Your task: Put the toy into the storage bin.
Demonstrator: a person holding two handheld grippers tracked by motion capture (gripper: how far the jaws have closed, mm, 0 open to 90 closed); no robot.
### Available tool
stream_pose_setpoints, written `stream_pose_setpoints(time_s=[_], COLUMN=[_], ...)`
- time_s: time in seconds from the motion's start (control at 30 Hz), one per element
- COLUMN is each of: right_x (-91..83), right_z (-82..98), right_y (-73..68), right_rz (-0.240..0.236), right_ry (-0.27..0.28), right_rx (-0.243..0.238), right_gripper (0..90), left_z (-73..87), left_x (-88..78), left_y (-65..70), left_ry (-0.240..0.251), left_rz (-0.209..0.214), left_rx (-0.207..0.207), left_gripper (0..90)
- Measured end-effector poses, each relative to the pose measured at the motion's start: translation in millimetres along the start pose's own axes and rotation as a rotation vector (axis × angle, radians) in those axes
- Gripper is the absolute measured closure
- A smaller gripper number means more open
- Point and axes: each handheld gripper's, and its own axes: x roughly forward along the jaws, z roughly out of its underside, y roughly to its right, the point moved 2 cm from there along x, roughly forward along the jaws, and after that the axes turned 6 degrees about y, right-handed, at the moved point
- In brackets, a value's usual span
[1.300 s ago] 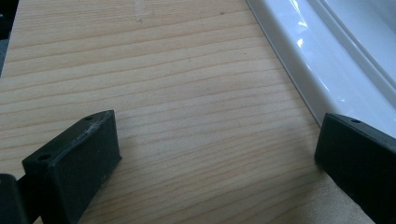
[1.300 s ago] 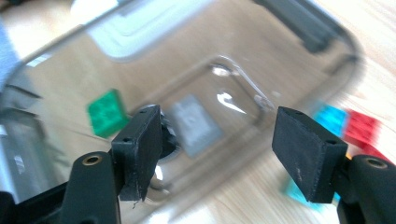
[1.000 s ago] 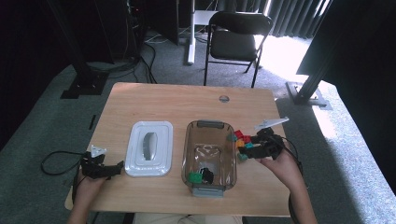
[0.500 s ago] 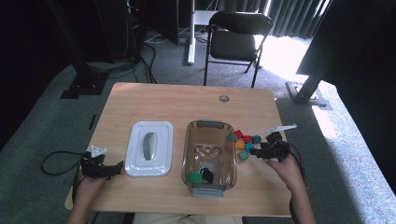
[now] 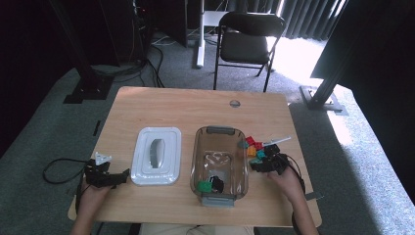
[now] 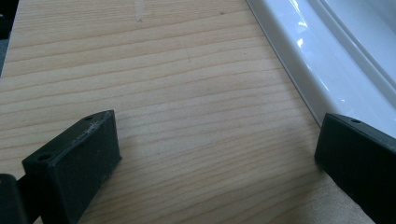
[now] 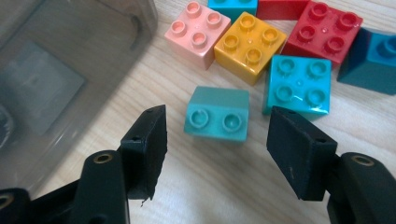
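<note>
Your right gripper point(image 5: 268, 161) sits low over the cluster of coloured bricks point(image 5: 252, 146) lying on the table point(image 5: 195, 105) just right of the clear bin point(image 5: 219, 164), its jaws having just been closing, though from here you cannot tell whether a brick lies between them. Your left gripper point(image 5: 108, 177) rests near the table's front left corner, just left of the white lid point(image 5: 156, 162), which lies flat beside the bin. Inside the bin you have a green brick point(image 5: 204, 186) and a dark piece point(image 5: 217, 183) near its front end, and a black folding chair point(image 5: 247, 36) stands beyond the table's far edge.
</note>
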Motion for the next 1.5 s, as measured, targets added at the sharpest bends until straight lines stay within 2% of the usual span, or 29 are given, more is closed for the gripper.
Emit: stream_pose_setpoints(time_s=[0.23, 0.3, 0.33, 0.37, 0.5, 0.57, 0.73, 0.77, 0.87, 0.9, 1.17, 1.5], right_x=[11.5, 14.1, 16.2, 16.6, 12.5, 8.8, -3.3, -12.2, -19.5, -28.8, -68.2, -101.8], right_z=[-2.1, -2.0, -1.7, -1.5, -2.6, -2.5, -2.6, -3.9, -5.4, -7.8, -22.8, -45.3], right_y=[-0.5, -0.4, -0.2, -0.2, -2.1, -2.9, -5.7, -6.7, -7.6, -8.9, -18.4, -39.8], right_rz=[0.023, 0.027, 0.03, 0.028, 0.056, 0.042, 0.037, 0.027, 0.017, 0.012, -0.011, -0.076], right_ry=[-0.042, -0.053, -0.058, -0.06, -0.065, -0.066, -0.072, -0.063, -0.059, -0.043, 0.049, 0.112], right_rx=[-0.025, -0.032, -0.037, -0.043, -0.061, -0.074, -0.104, -0.117, -0.125, -0.132, -0.176, -0.274], right_gripper=[43.9, 47.1, 52.6, 56.2, 58.4, 58.5, 58.6, 58.6, 58.6, 58.7, 58.7, 58.7], left_z=[0.0, 0.0, 0.0, 0.0, 0.0, 0.0, 0.0, 0.0, 0.0, 0.0, 0.0, 0.0], left_x=[0.0, 0.0, 0.0, 0.0, 0.0, 0.0, 0.0, 0.0, 0.1, 0.0, 0.0, 0.0], left_y=[0.0, 0.0, 0.0, 0.0, 0.0, 0.0, 0.0, 0.0, 0.0, 0.0, 0.0, 0.0], left_ry=[0.0, 0.0, 0.0, 0.0, 0.0, 0.0, 0.0, 0.0, 0.001, 0.0, 0.0, 0.0], left_rz=[0.0, 0.0, 0.0, 0.0, 0.0, 0.0, 0.0, 0.0, 0.001, 0.0, 0.0, 0.0], left_rx=[0.0, 0.0, 0.0, 0.0, 0.0, 0.0, 0.0, 0.0, 0.0, 0.0, 0.0, 0.0], left_gripper=[0.5, 0.5, 0.5, 0.5, 0.5, 0.5, 0.5, 0.5, 0.5, 0.5, 0.5, 0.5])
